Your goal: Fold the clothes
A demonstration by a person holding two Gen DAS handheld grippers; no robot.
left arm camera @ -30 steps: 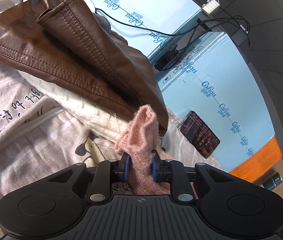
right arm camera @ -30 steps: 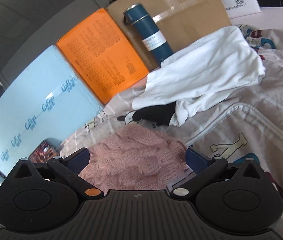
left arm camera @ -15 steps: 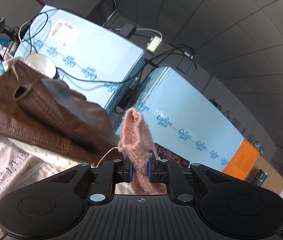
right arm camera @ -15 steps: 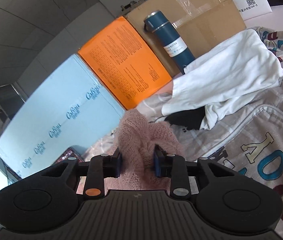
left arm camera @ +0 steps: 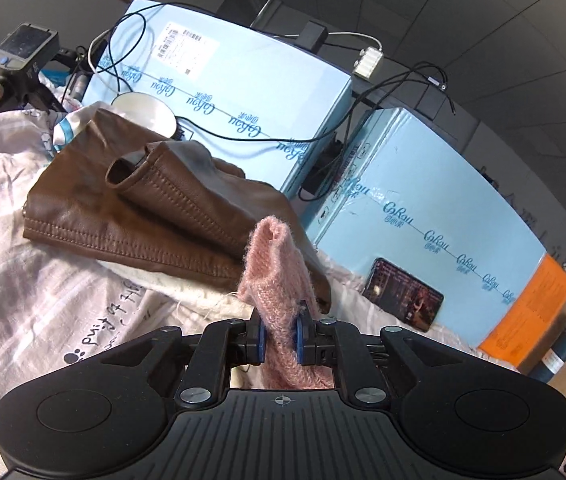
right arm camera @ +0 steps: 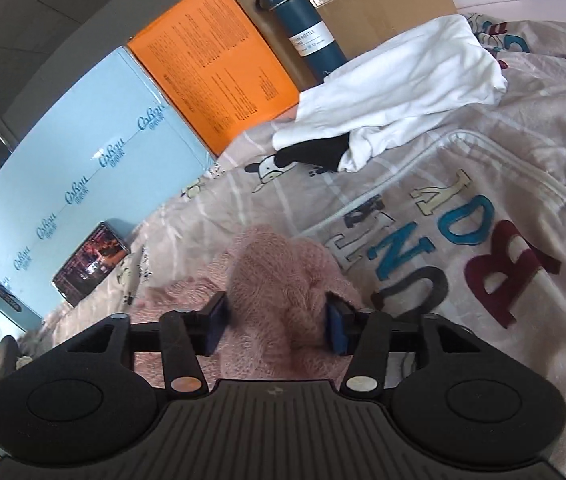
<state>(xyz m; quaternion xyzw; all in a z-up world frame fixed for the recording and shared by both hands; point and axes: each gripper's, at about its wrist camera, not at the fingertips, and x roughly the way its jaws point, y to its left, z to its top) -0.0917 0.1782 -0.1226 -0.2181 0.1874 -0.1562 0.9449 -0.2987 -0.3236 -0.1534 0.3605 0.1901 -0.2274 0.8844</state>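
between the left gripper [left arm camera: 279, 338] pads a narrow fold of pink knit [left arm camera: 273, 268] is pinched tight, jaws nearly closed on it, fabric standing up past the tips with a looped top. just behind it lies a brown leather jacket [left arm camera: 135, 208] on a white garment edge, all on a pale printed sheet [left arm camera: 23, 280]. farther back: white bowl [left arm camera: 145, 114], two light blue boxes [left arm camera: 243, 92] with black cables draped over them, a phone [left arm camera: 403, 296] leaning on the nearer blue box, orange box [left arm camera: 531, 312] at far right.

right gripper [right arm camera: 277, 326] has its jaws partly apart with a thick bunch of the pink knit [right arm camera: 283, 276] filling the gap; blue pads touch the bunch on both sides, so it looks clamped but a firm grip cannot be told. knit bunch sits low over the sheet [right arm camera: 503, 152], just beside the colored letters. beyond it a white shirt [right arm camera: 403, 88] lies crumpled with a black piece [right arm camera: 315, 152] poking from under it. behind the shirt, a dark blue bottle [right arm camera: 303, 20] leans on a cardboard box [right arm camera: 383, 0]; orange box [right arm camera: 219, 64] and blue box [right arm camera: 83, 152] to its left, phone [right arm camera: 91, 268] against the blue one.
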